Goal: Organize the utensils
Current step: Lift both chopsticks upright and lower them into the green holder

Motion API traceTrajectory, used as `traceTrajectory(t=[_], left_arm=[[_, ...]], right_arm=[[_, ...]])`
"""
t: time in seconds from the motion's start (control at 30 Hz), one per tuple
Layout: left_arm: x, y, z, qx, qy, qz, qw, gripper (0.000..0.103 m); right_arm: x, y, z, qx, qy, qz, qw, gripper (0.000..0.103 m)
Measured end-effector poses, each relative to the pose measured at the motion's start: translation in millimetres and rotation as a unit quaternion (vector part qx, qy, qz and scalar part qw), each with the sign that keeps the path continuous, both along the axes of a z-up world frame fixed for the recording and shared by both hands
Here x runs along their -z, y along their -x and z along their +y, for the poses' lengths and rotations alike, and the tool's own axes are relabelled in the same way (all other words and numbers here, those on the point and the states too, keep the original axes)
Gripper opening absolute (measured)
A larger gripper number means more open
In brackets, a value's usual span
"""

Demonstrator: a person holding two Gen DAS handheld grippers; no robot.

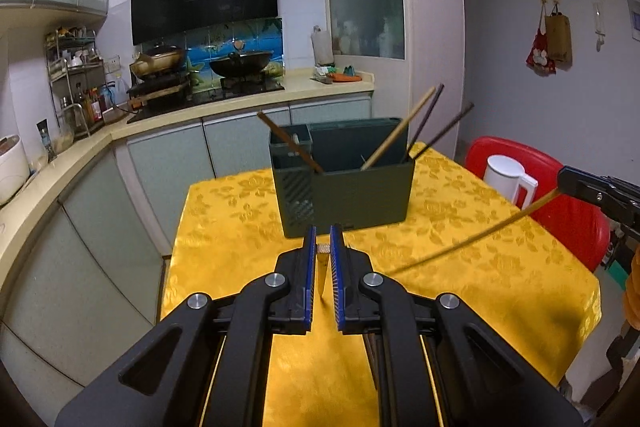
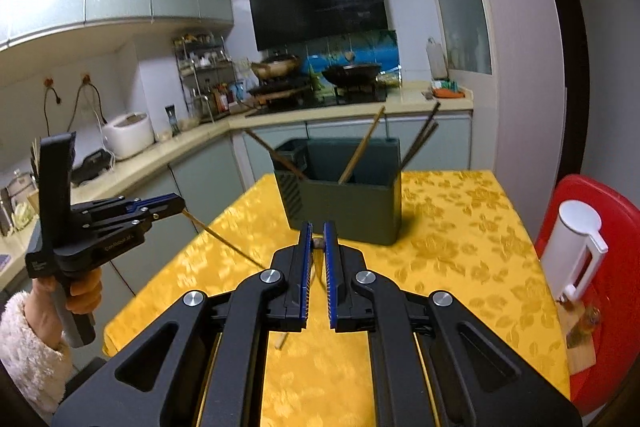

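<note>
Right wrist alone shows hand [image 2: 82, 291] gripping handle.

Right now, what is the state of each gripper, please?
Left gripper: shut on a light chopstick, which slants down over the yellow table.
Right gripper: shut on another chopstick, also not yet in the green holder.

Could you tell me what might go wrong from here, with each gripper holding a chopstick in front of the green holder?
1. The left gripper and right gripper each pinch a chopstick only near one end, so the long free part could swing or slip.
2. The utensil holder already has chopsticks leaning outward; a new one may knock them.
3. The white jug stands on a red stool beside the table; a wide swing might hit it.
</note>
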State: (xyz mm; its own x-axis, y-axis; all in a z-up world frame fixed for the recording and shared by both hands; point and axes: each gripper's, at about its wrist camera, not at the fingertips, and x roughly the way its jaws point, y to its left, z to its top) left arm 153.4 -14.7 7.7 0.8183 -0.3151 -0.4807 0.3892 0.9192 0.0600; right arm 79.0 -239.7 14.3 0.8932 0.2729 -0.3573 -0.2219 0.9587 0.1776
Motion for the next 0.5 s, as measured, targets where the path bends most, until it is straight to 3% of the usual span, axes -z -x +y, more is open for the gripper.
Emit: traceTrajectory(t=[0.27,0.5], left_arm=[[-13.8,-24.8,-0.6,-0.006,0.016,0.022,0.9996,0.007],[-28.6,-37.9,-7.6,-0.003,0.004,0.019,0.9998,0.007]], right_arm=[[-27.7,-30.6,-14.6,-0.001,-0.016,0.013,1.0,0.007],[-50.3,-62.8,-28.8,0.005,-0.014,0.035,0.999,0.007]])
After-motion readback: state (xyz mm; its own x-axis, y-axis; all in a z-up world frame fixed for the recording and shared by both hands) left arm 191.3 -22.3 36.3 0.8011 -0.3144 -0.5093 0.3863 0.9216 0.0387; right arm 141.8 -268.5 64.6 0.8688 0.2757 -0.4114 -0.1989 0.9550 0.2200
